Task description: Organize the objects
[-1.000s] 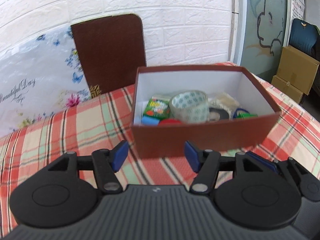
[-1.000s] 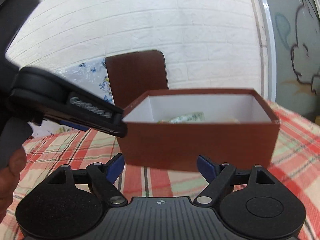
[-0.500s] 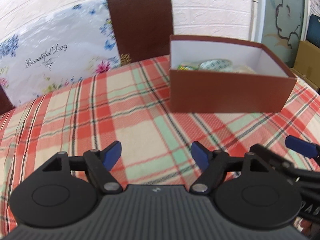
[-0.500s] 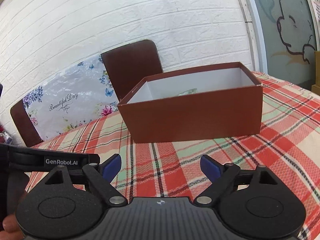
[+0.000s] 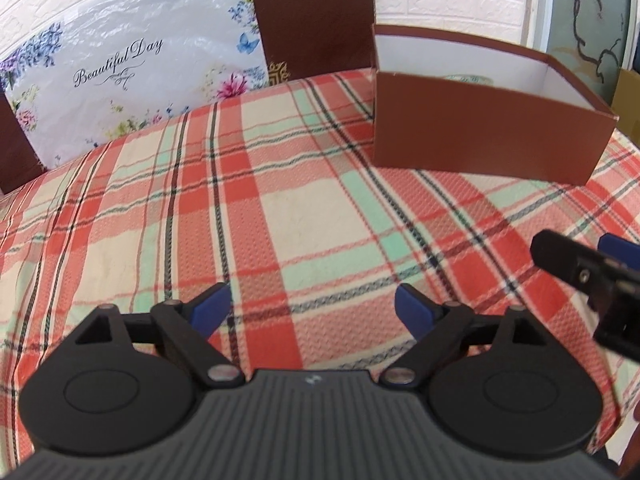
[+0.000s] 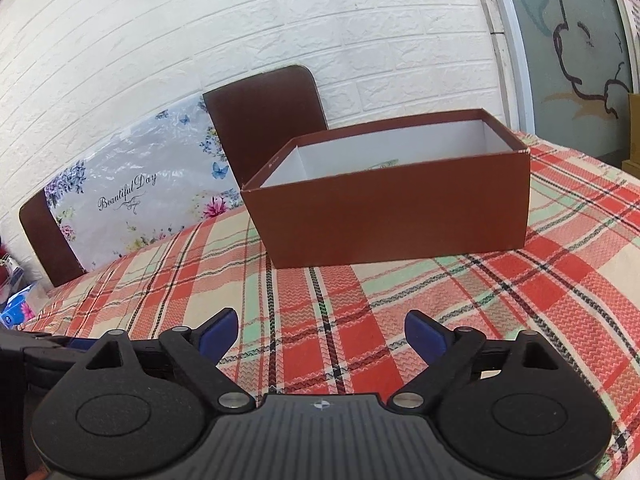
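A brown box [image 5: 480, 136] with a white inside stands on the plaid tablecloth [image 5: 280, 216], far right in the left wrist view and centre in the right wrist view [image 6: 392, 216]. Only a sliver of its contents, the top of a tape roll [image 5: 468, 78], shows over the rim. My left gripper [image 5: 312, 308] is open and empty, low over the cloth, well short of the box. My right gripper [image 6: 322, 336] is open and empty, also back from the box. The right gripper's body shows at the right edge of the left wrist view [image 5: 592, 276].
Brown chair backs [image 6: 264, 116] and a floral plastic sheet [image 6: 132, 196] stand behind the table against a white brick wall. A cardboard carton [image 5: 628, 100] sits on the floor at far right. Small blue items [image 6: 16, 312] lie off the table's left side.
Both grippers have pulled back from the box, which now looks farther away. The left gripper, earlier right at the box, has withdrawn and lowered, so the box contents are now mostly hidden.
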